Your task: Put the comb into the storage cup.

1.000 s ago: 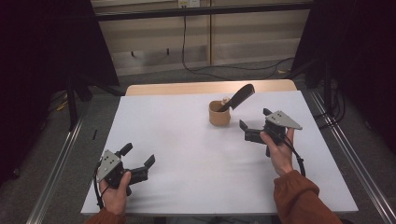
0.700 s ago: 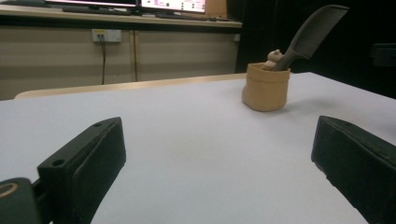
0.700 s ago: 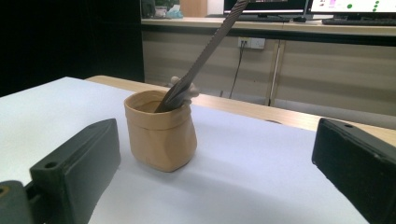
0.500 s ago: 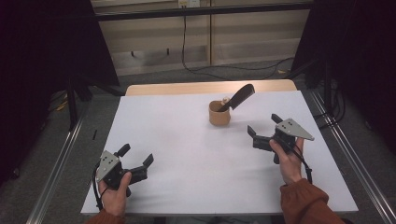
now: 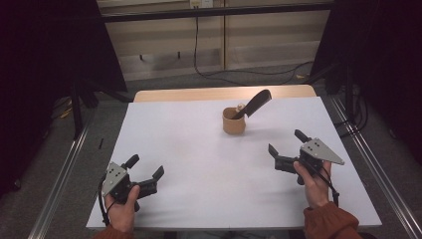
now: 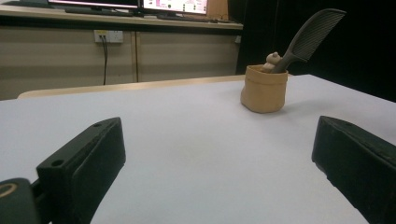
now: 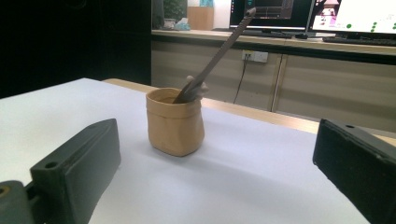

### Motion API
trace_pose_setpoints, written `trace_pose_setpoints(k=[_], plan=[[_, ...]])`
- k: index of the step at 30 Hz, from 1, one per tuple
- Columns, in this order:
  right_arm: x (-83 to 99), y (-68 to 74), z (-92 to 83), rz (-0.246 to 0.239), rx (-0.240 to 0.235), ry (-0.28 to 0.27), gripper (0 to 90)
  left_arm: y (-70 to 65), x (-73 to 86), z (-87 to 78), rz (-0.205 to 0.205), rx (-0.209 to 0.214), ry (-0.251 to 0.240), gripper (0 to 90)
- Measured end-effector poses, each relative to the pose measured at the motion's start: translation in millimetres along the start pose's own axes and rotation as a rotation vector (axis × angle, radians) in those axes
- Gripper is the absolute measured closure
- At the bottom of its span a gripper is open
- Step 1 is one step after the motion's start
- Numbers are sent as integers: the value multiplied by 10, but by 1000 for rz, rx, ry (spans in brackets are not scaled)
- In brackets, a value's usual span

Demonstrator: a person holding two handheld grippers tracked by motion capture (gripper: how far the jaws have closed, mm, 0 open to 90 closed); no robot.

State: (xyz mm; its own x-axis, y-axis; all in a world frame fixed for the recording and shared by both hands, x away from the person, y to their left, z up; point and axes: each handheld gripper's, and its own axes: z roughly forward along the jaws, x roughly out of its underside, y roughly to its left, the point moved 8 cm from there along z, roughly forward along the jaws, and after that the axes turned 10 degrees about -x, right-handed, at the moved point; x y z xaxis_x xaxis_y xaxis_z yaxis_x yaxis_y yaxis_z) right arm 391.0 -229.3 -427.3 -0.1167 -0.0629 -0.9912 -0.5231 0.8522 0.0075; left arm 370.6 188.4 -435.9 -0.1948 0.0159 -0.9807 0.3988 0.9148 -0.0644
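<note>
Tool jaws are standing wide apart on both sides, gripping nothing. You are holding the right tool (image 5: 287, 150) near the tan pouch (image 5: 233, 121), on the side closer to you and off toward the right edge of the surface (image 5: 199, 149), with bare white surface between it and the pouch. You are keeping the left tool (image 5: 148, 173) well apart from the pouch, down by the near left corner.

From above, the pouch is sitting toward the far middle of the surface, a black comb (image 5: 255, 103) leaning out of it to the right. Your right gripper view is showing the comb edge-on, a thin slanted bar, and the pouch's rolled rim. Your left gripper view is giving the comb's broad toothed side instead, plus a small pale figure (image 6: 272, 61) poking up beside it inside the pouch.

Behind the pouch, a wooden strip (image 5: 224, 93) is edging the surface. Nothing is lying between either tool and the pouch.
</note>
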Motion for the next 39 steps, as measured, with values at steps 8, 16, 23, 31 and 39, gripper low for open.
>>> trace_pose_setpoints(k=[8,16,23,31,39], plan=[[43,41,-145,-8,-5,8,0,39,-21,-32,-20,-29,-14,30],[93,61,-280,-9,-6,9,0,12,-8,-88,-1,-26,-13,30],[119,73,-420,-16,0,8,0,10,-4,-123,3,-40,-16,30],[142,71,-583,-8,17,0,0,17,8,-141,0,-70,-11,31],[242,63,-701,-20,40,14,0,1,28,-136,16,-67,-6,31]])
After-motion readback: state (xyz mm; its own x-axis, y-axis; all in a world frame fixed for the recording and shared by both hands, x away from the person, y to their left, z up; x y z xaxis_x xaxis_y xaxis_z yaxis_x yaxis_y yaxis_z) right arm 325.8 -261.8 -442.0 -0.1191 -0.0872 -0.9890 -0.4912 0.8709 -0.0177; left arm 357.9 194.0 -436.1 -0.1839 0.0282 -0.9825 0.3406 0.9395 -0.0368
